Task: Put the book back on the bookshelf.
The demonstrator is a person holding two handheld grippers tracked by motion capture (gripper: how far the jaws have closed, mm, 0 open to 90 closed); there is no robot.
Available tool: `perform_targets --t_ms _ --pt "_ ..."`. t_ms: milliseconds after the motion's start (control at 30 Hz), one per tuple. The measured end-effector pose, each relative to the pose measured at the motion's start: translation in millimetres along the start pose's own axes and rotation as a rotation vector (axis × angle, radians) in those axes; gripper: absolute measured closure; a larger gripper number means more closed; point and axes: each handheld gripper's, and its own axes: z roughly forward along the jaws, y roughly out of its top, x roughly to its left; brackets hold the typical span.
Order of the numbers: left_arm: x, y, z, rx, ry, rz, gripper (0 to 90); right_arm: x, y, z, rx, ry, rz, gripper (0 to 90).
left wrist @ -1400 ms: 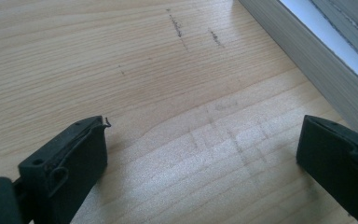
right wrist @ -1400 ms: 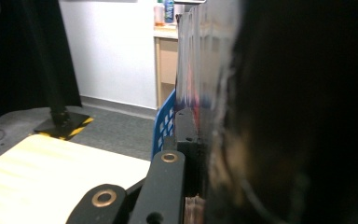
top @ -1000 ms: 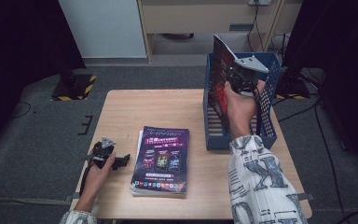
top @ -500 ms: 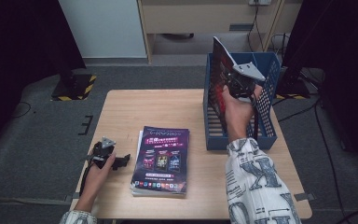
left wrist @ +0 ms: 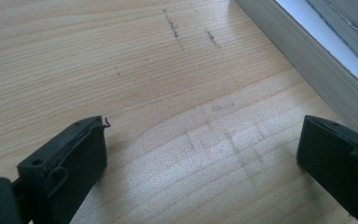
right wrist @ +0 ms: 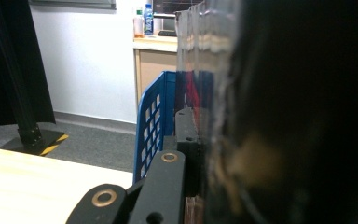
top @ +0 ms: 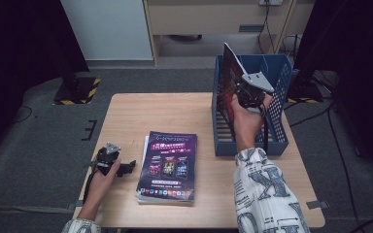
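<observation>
Over the slatted blue plastic crate (top: pixel 278 141), right tool (top: pixel 246 95) pinches a glossy magazine (top: pixel 229 73)

High view overlooks the table (top: pixel 184 111) — gripper views sit close.

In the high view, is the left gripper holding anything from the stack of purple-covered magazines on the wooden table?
No, the left gripper rests on the light wooden table with open, empty jaws, beside the stack of purple-covered magazines and not touching it.

Bare tabletop (top: pixel 145 116) left and behind the book stack (top: pixel 167 167) — blue rack (top: pixel 277 116) walls the right side
</observation>
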Motion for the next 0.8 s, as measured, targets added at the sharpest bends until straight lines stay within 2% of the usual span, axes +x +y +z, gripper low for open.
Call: perform_targets --t_ms 533,800 --pt "0.2 0.2 0.0 0.003 -0.002 0.005 0.5 5.9 -23.2 3.4 0.02 0.002 0.004 87.0" --pt "0.1 0.5 0.3 0.003 -0.004 0.008 0.5 6.8 -33.5 6.3 0.028 -0.023 0.0 87.0"
